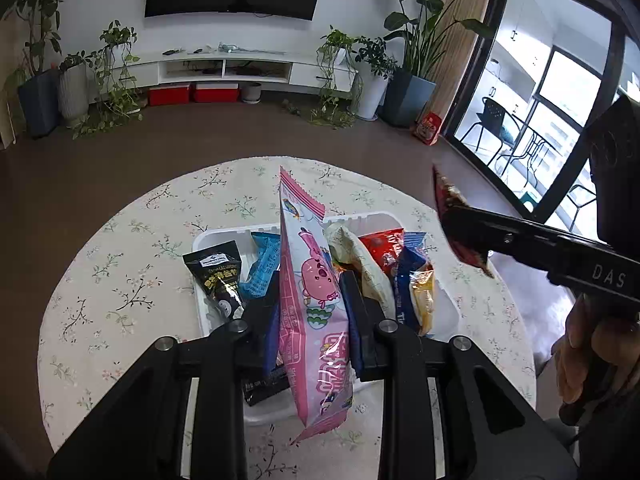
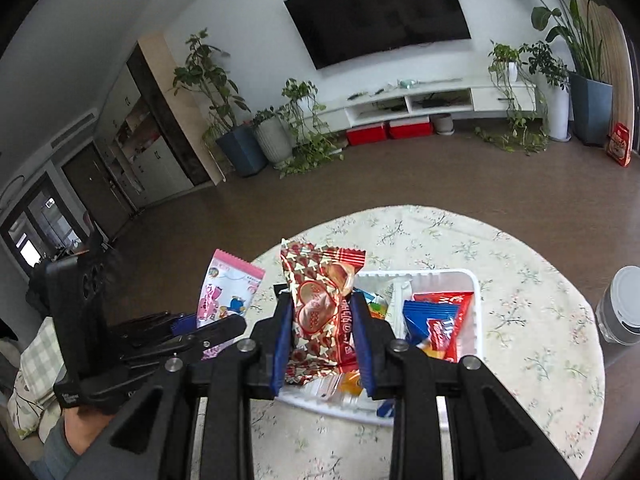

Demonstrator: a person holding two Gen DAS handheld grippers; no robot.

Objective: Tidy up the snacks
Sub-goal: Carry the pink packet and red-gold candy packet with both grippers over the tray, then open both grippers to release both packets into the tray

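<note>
My left gripper is shut on a long pink snack packet with a cartoon pig, held upright above the white tray. The tray holds several snack packets: a black one, a light blue one, a cream one, a red one and a blue one. My right gripper is shut on a red and gold heart-patterned packet, held above the tray's left end. In the left wrist view the right gripper shows at right holding that packet. The pink packet shows at left in the right wrist view.
The tray sits on a round table with a floral cloth. A grey lidded cup stands at the table's right edge. Beyond the table are brown floor, a TV stand, potted plants and a glass balcony door.
</note>
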